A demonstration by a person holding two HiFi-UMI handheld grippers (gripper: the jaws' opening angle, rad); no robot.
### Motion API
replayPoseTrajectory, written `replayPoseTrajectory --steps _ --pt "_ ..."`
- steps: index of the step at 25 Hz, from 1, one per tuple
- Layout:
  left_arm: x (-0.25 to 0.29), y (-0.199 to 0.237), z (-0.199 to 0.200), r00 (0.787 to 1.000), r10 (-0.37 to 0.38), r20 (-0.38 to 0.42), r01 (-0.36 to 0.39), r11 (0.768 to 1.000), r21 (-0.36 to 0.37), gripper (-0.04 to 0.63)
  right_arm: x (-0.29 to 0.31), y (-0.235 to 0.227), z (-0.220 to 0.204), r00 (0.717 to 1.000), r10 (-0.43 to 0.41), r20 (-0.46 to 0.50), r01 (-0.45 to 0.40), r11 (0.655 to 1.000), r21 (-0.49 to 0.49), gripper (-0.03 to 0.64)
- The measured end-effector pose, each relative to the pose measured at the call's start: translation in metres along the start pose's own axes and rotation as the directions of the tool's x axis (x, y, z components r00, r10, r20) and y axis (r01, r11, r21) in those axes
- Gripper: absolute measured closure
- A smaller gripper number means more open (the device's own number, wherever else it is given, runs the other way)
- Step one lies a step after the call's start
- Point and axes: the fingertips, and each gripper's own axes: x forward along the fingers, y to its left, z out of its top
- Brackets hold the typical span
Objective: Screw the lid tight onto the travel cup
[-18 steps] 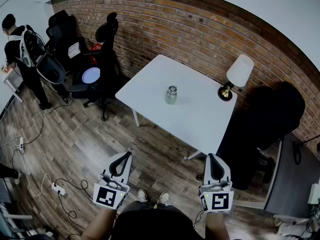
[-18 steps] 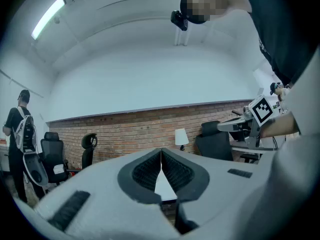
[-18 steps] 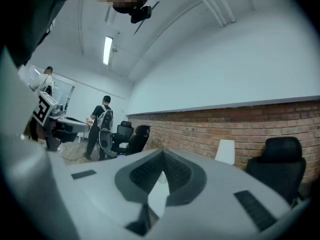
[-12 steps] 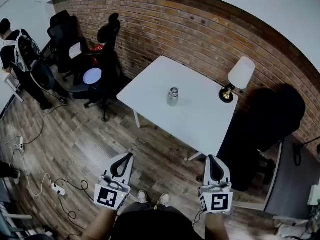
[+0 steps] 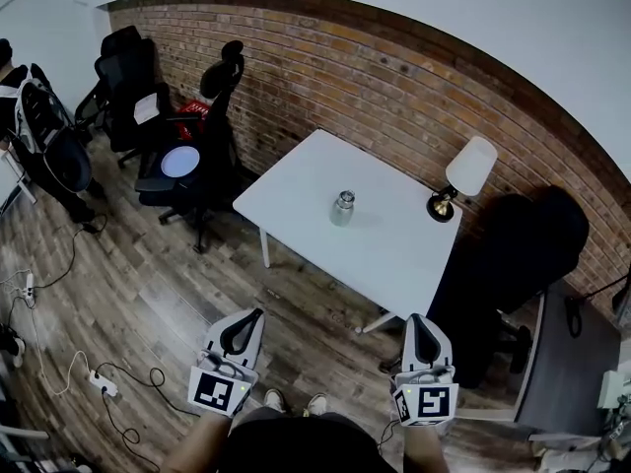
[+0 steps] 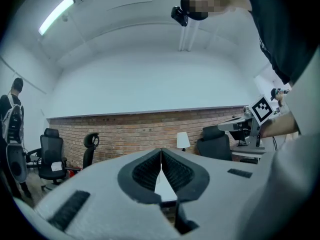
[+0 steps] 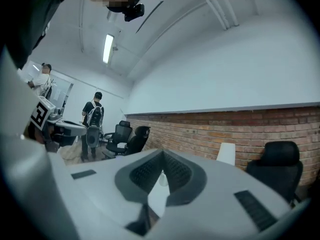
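A small steel travel cup (image 5: 342, 208) with its lid on top stands upright near the middle of a white table (image 5: 394, 244). My left gripper (image 5: 248, 317) and right gripper (image 5: 418, 323) are held low near my body, over the wooden floor and well short of the table. Both are shut with nothing between the jaws. In the left gripper view the gripper (image 6: 161, 156) points toward the table and brick wall. Through the right gripper (image 7: 162, 162) the cup (image 7: 162, 178) shows as a small pale shape far off.
A table lamp (image 5: 461, 173) stands at the table's right back corner. Black office chairs (image 5: 192, 146) stand to the left by the brick wall, another dark chair (image 5: 513, 254) to the right. A person (image 5: 35, 126) stands far left. Cables and a power strip (image 5: 99, 384) lie on the floor.
The head view has drawn back a little, so the table and cup look smaller and farther. Both grippers stay shut in the same low position. The person at the far left has shifted toward the edge.
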Motion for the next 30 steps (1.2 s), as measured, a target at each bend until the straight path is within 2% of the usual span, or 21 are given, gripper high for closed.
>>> replayPoseTrajectory --steps 5,11,18,23,30 --pt "-0.006 0.013 -0.003 0.999 -0.035 0.022 0.035 0.999 -0.016 0.569 0.005 0.022 0.016 1.0 -0.016 0.006 0.016 0.999 -0.036 0.603" --pt "-0.006 0.028 -0.018 0.998 -0.069 0.002 0.069 0.997 -0.033 0.569 0.017 0.044 0.006 1.0 -0.02 -0.019 0.02 1.0 -0.023 0.604" --pt "0.027 0.036 -0.031 0.998 -0.063 -0.026 0.062 0.998 -0.034 0.569 0.057 0.027 -0.019 1.0 -0.009 -0.027 0.009 1.0 0.015 0.603" --pt "0.072 0.04 -0.051 0.995 -0.064 -0.074 0.061 0.997 -0.048 0.569 0.103 0.002 -0.036 0.999 0.011 -0.033 -0.01 0.999 0.033 0.603" --pt "0.178 0.05 -0.055 0.992 -0.08 -0.1 0.077 0.996 -0.033 0.569 0.18 -0.059 -0.062 0.997 0.031 -0.065 -0.028 0.998 0.051 0.603"
